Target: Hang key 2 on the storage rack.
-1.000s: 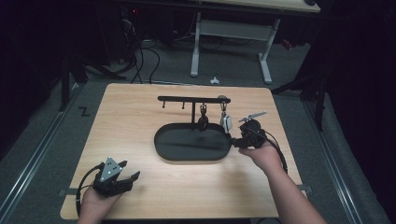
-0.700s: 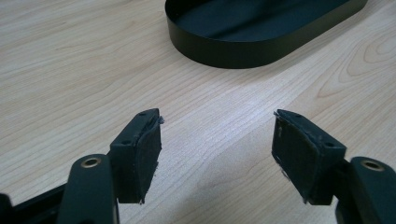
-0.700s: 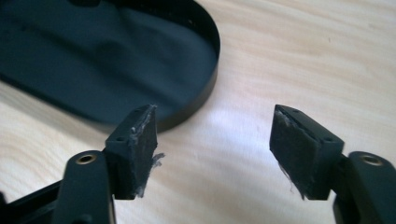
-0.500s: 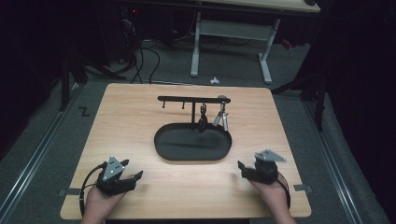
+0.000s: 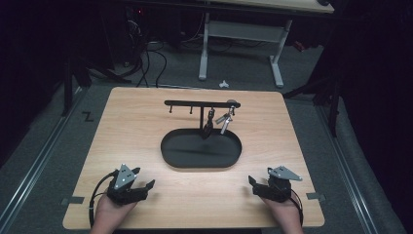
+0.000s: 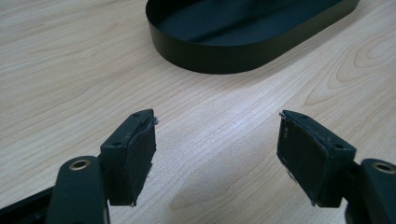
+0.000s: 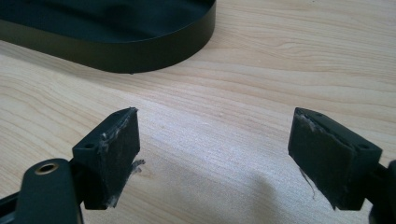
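Now you are resting both hands low at the table's (image 5: 146,122) near edge, palms under the tools. Your left gripper (image 5: 141,186) is sitting at 7 o'clock from the black oval tray (image 5: 229,158), pointing toward 2 o'clock; its jaws have just been opening and are standing wide with bare wood between them. Your right gripper (image 5: 254,184) is sitting at 5 o'clock, pointing toward 10 o'clock, jaws likewise just opened, holding nothing. Two small tools (image 5: 216,122) are hanging from the rack (image 5: 195,103) above the tray.

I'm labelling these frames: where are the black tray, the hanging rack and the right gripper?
black tray (image 5: 171,157): high view, left rim.
hanging rack (image 5: 195,103): high view, top bar.
right gripper (image 5: 256,187): high view, between its open jaws.
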A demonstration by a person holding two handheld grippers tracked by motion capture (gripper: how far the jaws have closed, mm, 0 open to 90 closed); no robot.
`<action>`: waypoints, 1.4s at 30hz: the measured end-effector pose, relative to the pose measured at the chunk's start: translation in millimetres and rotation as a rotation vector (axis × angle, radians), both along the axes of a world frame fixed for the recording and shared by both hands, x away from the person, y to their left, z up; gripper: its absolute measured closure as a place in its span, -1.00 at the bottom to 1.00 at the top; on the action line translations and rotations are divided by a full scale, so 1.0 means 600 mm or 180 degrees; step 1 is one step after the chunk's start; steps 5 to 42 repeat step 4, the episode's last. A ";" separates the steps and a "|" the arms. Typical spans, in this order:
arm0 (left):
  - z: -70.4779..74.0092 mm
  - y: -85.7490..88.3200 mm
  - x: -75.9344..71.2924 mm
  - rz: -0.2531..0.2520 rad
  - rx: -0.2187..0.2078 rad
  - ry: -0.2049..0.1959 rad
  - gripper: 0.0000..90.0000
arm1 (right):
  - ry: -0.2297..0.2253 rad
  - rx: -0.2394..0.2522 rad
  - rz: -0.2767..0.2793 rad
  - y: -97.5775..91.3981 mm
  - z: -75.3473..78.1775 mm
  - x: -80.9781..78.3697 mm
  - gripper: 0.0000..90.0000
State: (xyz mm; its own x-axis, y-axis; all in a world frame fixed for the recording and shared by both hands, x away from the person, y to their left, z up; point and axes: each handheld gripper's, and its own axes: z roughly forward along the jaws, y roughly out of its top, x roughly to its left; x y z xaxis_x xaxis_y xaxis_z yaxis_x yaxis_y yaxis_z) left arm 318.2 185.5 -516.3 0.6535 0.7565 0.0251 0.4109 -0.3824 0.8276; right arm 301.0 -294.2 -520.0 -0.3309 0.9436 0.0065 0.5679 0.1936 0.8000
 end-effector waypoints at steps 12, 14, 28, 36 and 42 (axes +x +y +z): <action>0.007 0.005 -0.002 -0.0034 -0.0007 -0.0021 -0.36 | -0.0027 0.0029 -0.0097 0.003 0.003 -0.003 -0.64; 0.007 0.005 -0.002 -0.0034 -0.0007 -0.0021 -0.36 | -0.0027 0.0029 -0.0097 0.003 0.003 -0.003 -0.64; 0.007 0.005 -0.002 -0.0034 -0.0007 -0.0021 -0.36 | -0.0027 0.0029 -0.0097 0.003 0.003 -0.003 -0.64; 0.007 0.005 -0.002 -0.0034 -0.0007 -0.0021 -0.36 | -0.0027 0.0029 -0.0097 0.003 0.003 -0.003 -0.64; 0.007 0.005 -0.002 -0.0034 -0.0007 -0.0021 -0.36 | -0.0027 0.0029 -0.0097 0.003 0.003 -0.003 -0.64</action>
